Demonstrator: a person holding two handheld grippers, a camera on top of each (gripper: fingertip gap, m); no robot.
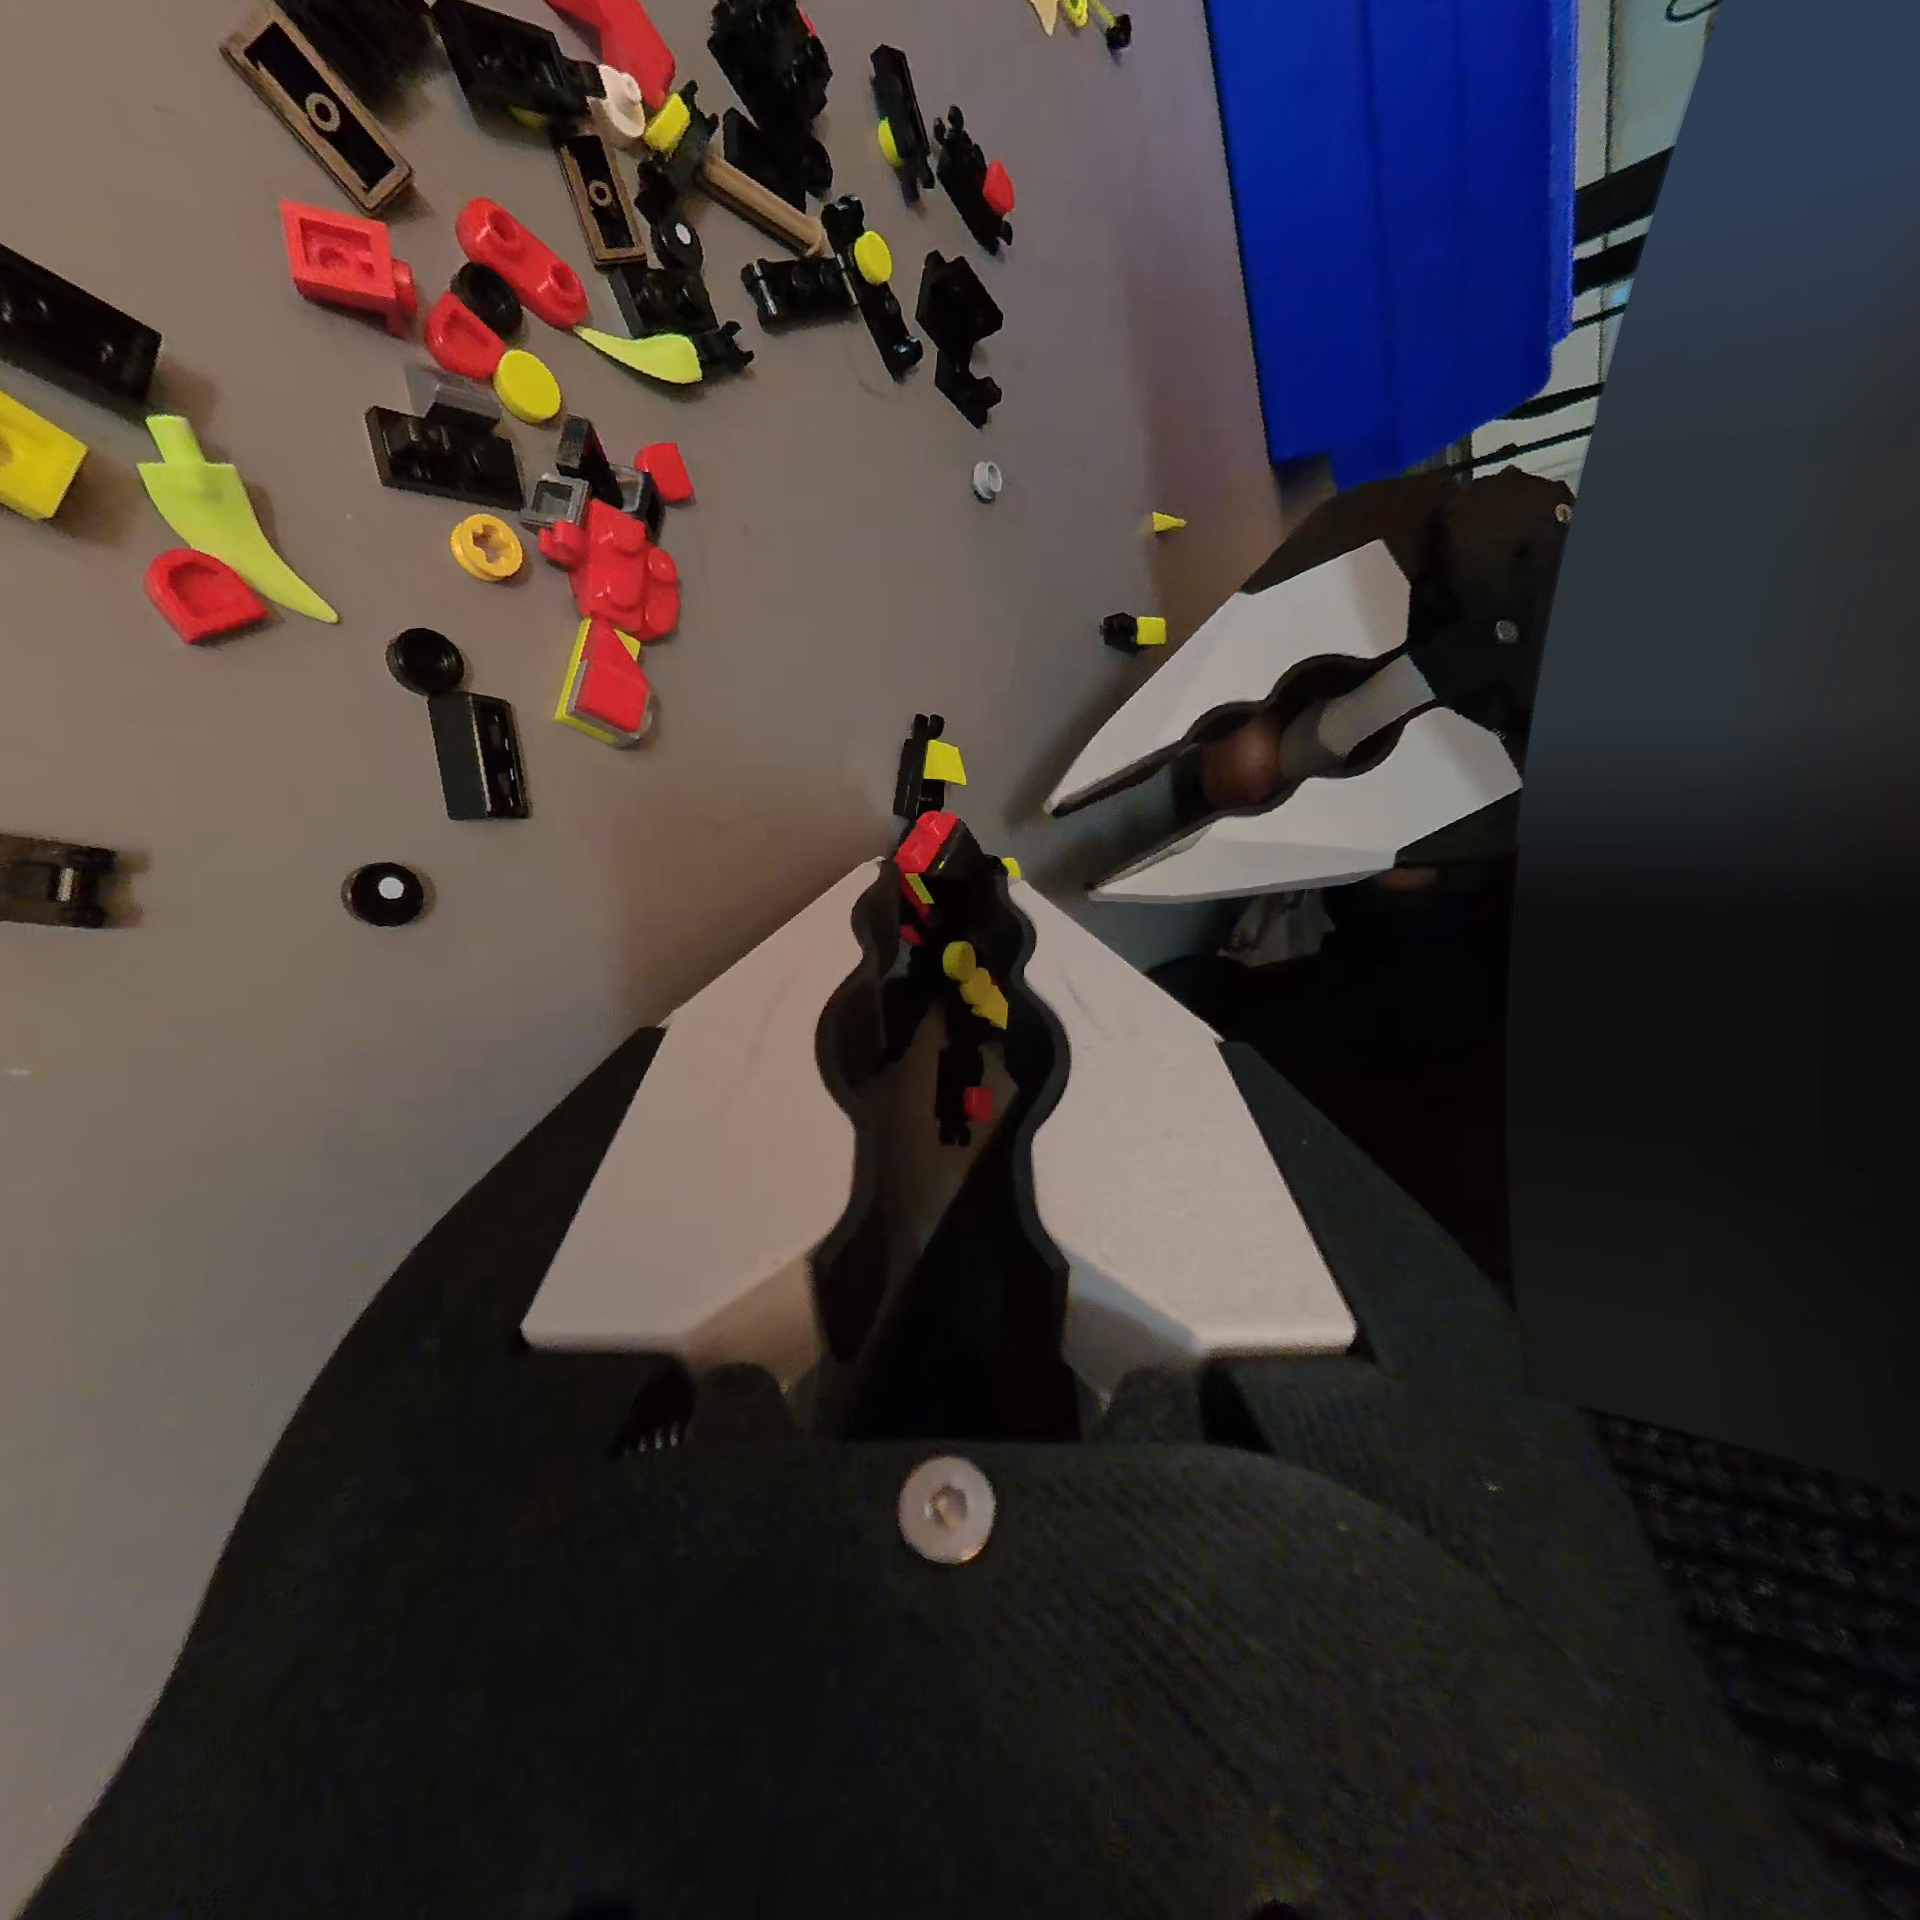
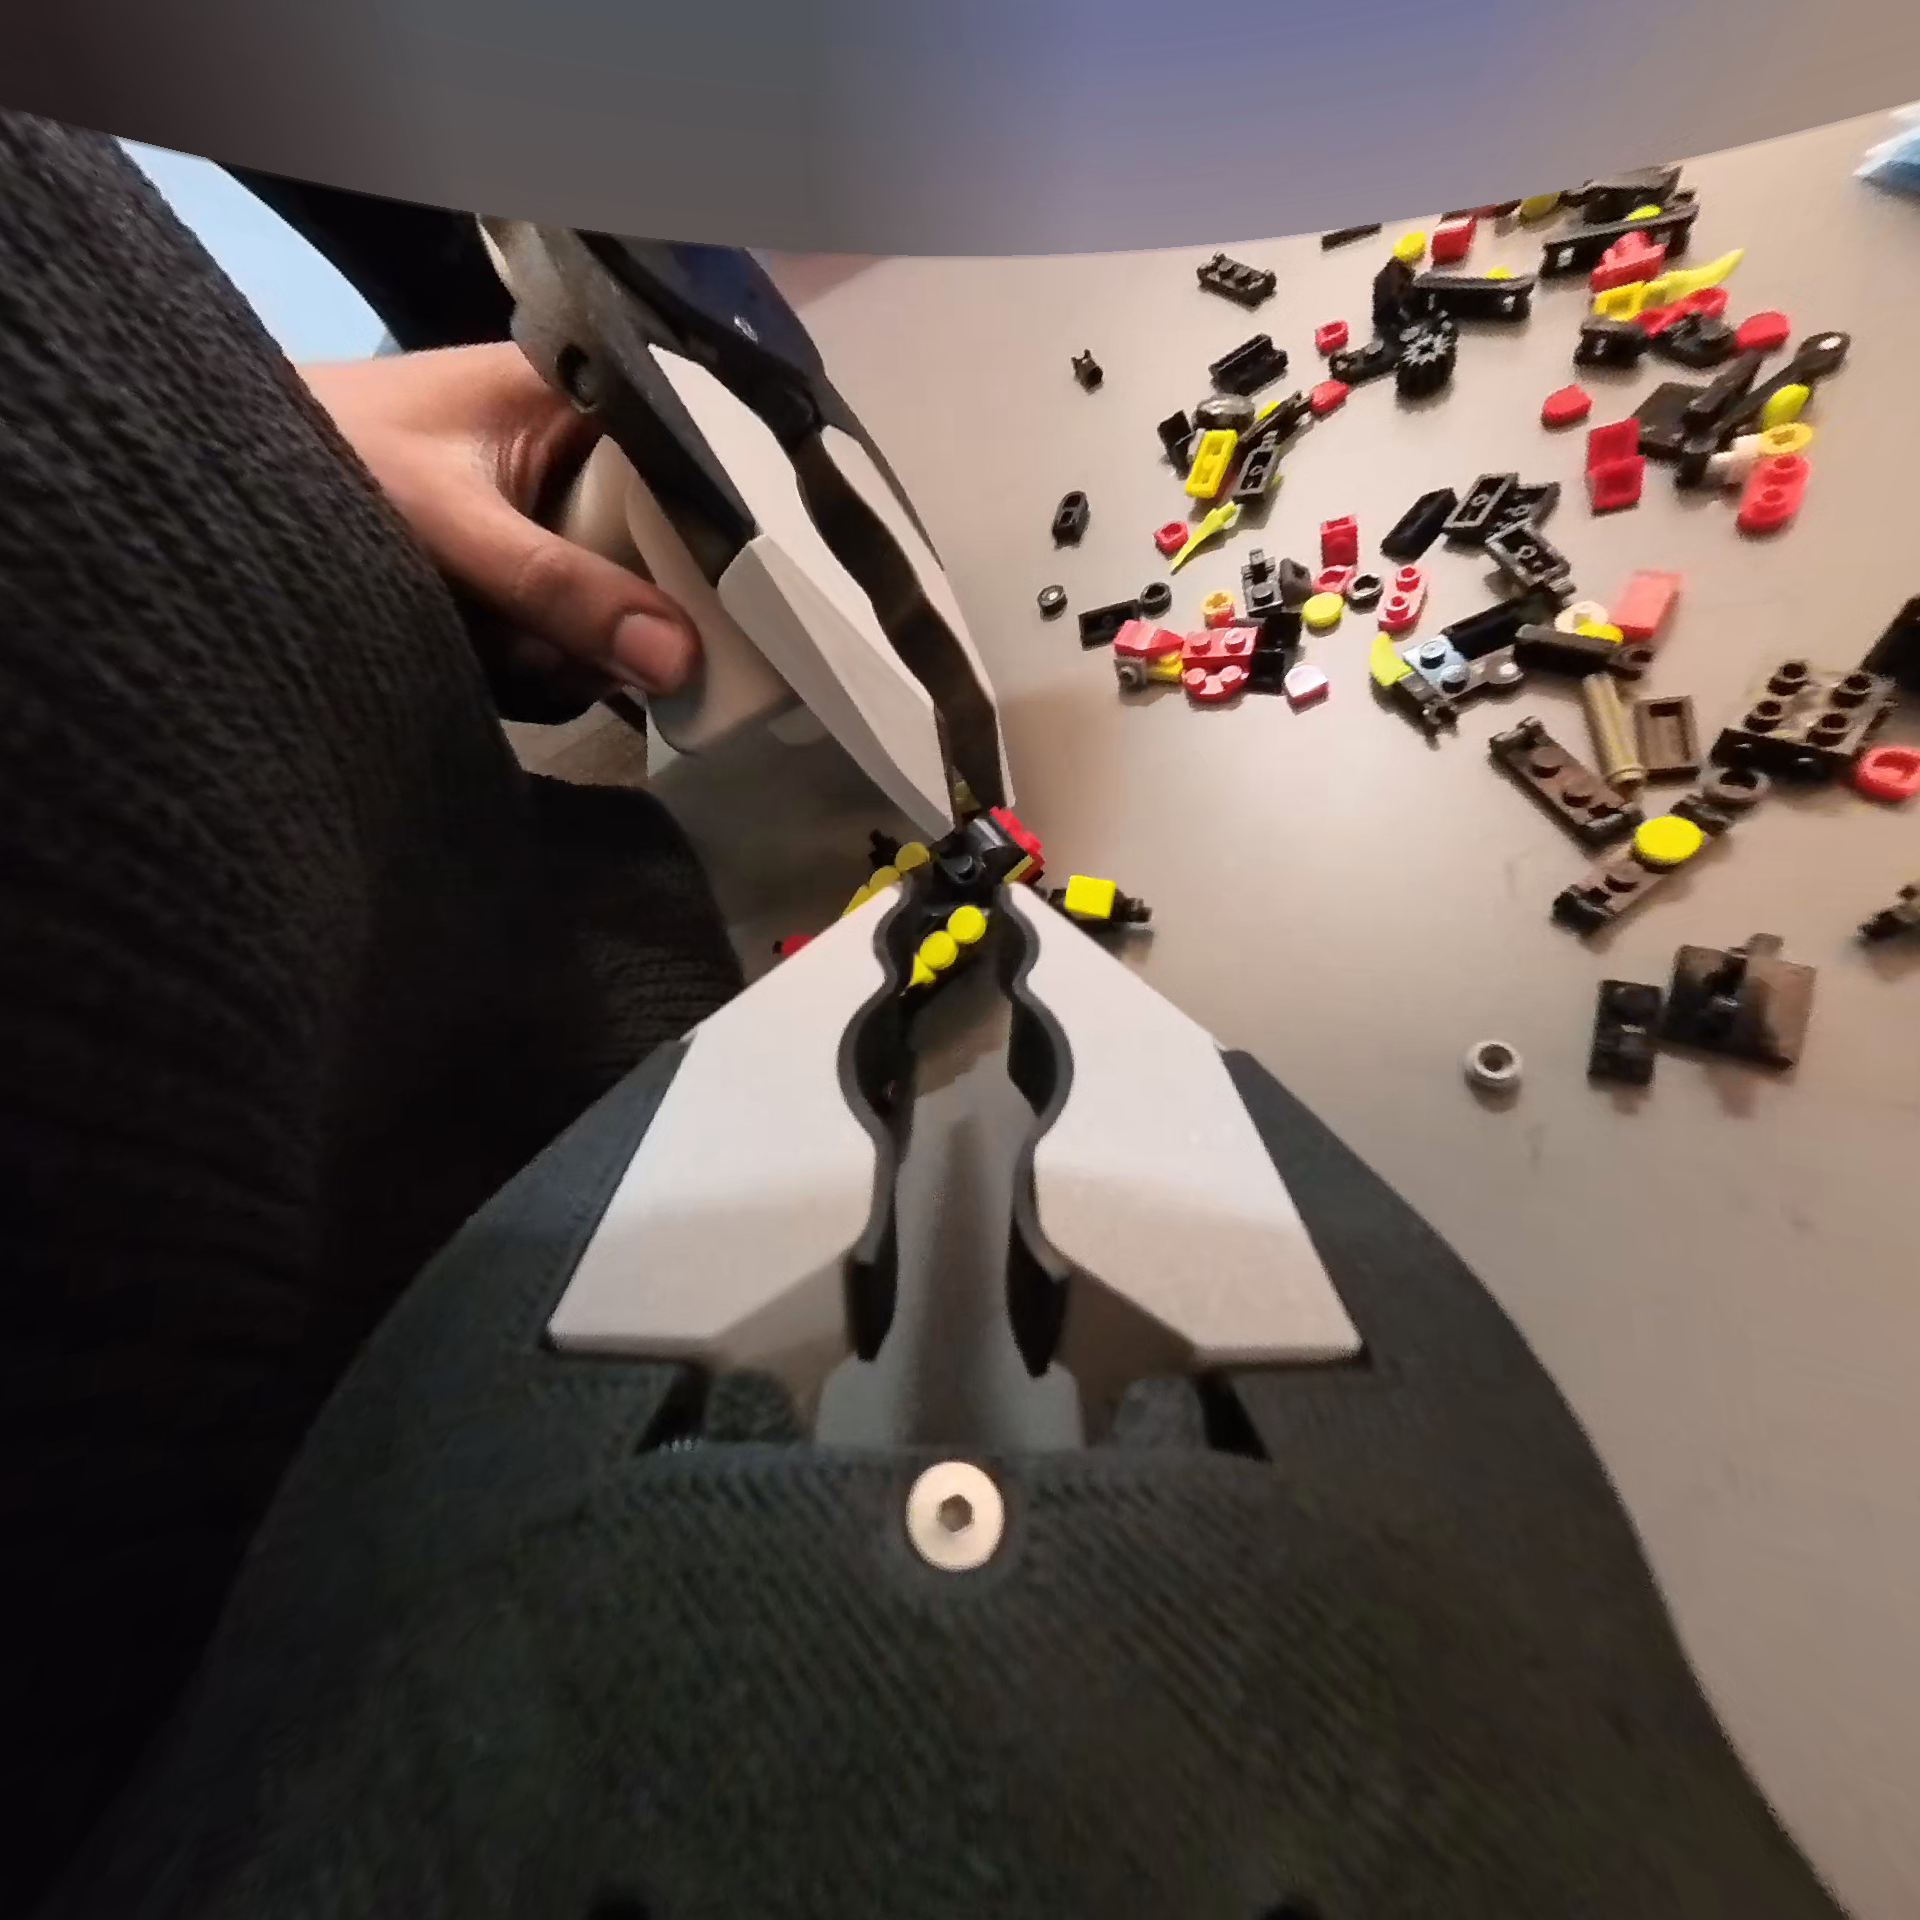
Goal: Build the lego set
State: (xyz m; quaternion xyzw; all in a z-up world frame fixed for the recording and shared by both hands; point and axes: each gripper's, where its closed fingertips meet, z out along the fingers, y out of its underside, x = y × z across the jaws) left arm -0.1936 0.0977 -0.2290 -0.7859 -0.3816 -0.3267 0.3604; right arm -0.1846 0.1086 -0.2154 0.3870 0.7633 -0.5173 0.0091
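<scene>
My left gripper (image 1: 940,878) is shut on a small black, red and yellow lego assembly (image 1: 930,844), which sticks out past its fingertips just above the grey table (image 1: 727,748). In the right wrist view the left gripper (image 2: 977,800) comes down from the upper left onto the same assembly (image 2: 971,854). My right gripper (image 2: 956,899) is open, with its tips close to the assembly. The left wrist view shows the right gripper (image 1: 1070,847) just to the right of the assembly, its tips apart with nothing between them.
Several loose black, red and yellow pieces lie spread over the table (image 1: 520,416) (image 2: 1507,520). A black-and-yellow piece (image 1: 925,764) (image 2: 1091,896) lies just beyond the grippers. A blue object (image 1: 1392,208) stands at the back. A hand (image 2: 499,520) and a dark sleeve (image 2: 208,727) are at the left. Left and right tips are no more than a few centimetres apart.
</scene>
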